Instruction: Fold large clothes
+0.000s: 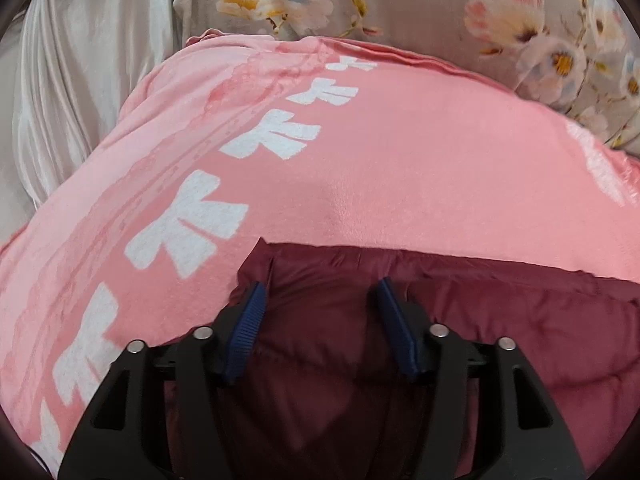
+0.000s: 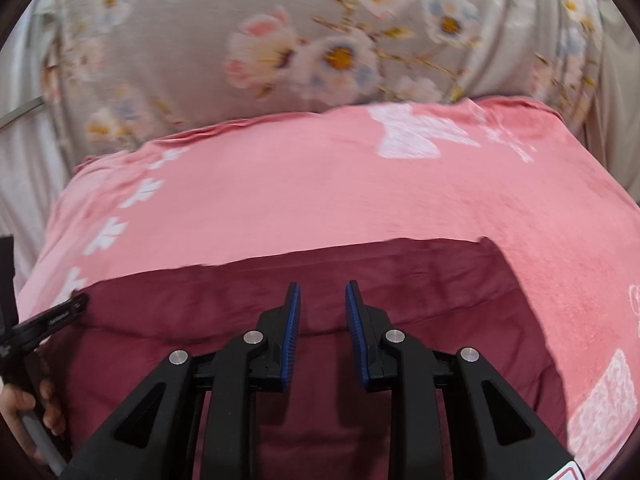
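A dark red padded garment (image 1: 460,320) lies flat on a pink blanket (image 1: 380,160) with white prints; it also shows in the right wrist view (image 2: 280,288). My left gripper (image 1: 320,292) is open, hovering over the garment's far left corner with nothing between its blue pads. My right gripper (image 2: 323,296) is open and empty, over the garment near its far edge. The left gripper (image 2: 60,316) and the hand holding it show at the left edge of the right wrist view.
The pink blanket (image 2: 360,192) covers a bed with a grey floral sheet (image 2: 200,40) beyond it, also in the left wrist view (image 1: 440,8). A shiny white cloth (image 1: 72,80) hangs at the far left.
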Demonstrator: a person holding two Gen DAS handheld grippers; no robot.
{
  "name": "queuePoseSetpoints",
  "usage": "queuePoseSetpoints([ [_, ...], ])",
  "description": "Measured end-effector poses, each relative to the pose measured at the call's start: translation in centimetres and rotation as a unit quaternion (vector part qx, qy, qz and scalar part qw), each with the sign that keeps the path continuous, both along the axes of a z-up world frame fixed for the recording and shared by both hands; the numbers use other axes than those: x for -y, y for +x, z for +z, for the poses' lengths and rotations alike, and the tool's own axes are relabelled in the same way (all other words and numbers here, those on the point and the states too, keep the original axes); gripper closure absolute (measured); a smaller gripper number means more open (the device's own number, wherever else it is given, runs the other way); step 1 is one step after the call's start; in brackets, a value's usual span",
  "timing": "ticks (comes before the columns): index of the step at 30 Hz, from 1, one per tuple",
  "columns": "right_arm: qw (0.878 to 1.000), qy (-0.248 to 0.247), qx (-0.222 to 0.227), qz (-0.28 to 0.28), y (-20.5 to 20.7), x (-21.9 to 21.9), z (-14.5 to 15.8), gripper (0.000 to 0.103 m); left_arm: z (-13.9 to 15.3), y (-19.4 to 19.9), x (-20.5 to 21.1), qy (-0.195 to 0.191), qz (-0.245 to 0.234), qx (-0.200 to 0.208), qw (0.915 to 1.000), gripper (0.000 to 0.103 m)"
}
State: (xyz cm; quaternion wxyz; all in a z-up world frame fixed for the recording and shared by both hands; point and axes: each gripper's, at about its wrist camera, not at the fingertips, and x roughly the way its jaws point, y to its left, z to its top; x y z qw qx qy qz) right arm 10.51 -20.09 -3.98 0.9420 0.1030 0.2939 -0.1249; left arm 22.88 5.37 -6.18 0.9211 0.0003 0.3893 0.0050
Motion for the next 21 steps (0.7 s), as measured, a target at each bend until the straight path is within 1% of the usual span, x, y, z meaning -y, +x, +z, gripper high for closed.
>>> queuePoseSetpoints([
  [1, 1.000, 0.002, -0.001, 0.019, -0.2, -1.6, -0.1, 0.079, 0.7, -1.0, -0.8, -0.014, -0.001, 0.003, 0.9999, 0.037],
  [2, 1.000, 0.003, -0.004, 0.029, -0.3, -2.5, -0.1, 0.079, 1.3, -1.7, -1.3, -0.022, 0.001, 0.004, 0.9997, 0.026],
  [3, 0.999, 0.005, -0.006, 0.038, -0.4, -3.4, -0.3, 0.079, 2.0, -2.8, -2.4, -0.032, 0.004, 0.007, 0.9995, 0.020],
  [5, 0.998, 0.013, -0.010, 0.054, -0.9, -5.3, -0.9, 0.079, 2.9, -4.5, -4.3, -0.050, 0.008, 0.008, 0.9987, 0.016],
  [7, 0.997, 0.023, -0.013, 0.066, -1.5, -6.8, -1.5, 0.079, 3.1, -6.0, -6.6, -0.067, 0.015, -0.008, 0.9976, 0.015],
  [9, 0.997, 0.017, -0.019, 0.071, -1.8, -8.0, -2.0, 0.079, 2.6, -6.8, -8.5, -0.090, 0.019, -0.032, 0.9952, 0.015],
  [12, 0.997, 0.004, -0.031, 0.072, -1.9, -9.2, -3.2, 0.079, 0.5, -8.0, -11.4, -0.146, 0.030, -0.074, 0.9860, 0.015],
  [15, 0.997, -0.011, -0.031, 0.066, -1.8, -9.8, -4.1, 0.079, -1.4, -8.9, -12.7, -0.185, 0.034, -0.096, 0.9775, 0.015],
  [17, 0.997, -0.021, -0.034, 0.062, -1.6, -10.2, -4.6, 0.079, -2.0, -9.4, -12.7, -0.197, 0.032, -0.095, 0.9752, 0.013],
  [19, 0.997, -0.027, -0.043, 0.059, -1.2, -10.5, -4.9, 0.079, -2.0, -9.5, -12.1, -0.189, 0.024, -0.089, 0.9777, 0.011],
  [21, 0.997, -0.026, -0.050, 0.057, -0.6, -10.4, -5.1, 0.079, -2.1, -9.3, -11.4, -0.196, 0.011, -0.085, 0.9769, 0.011],
])
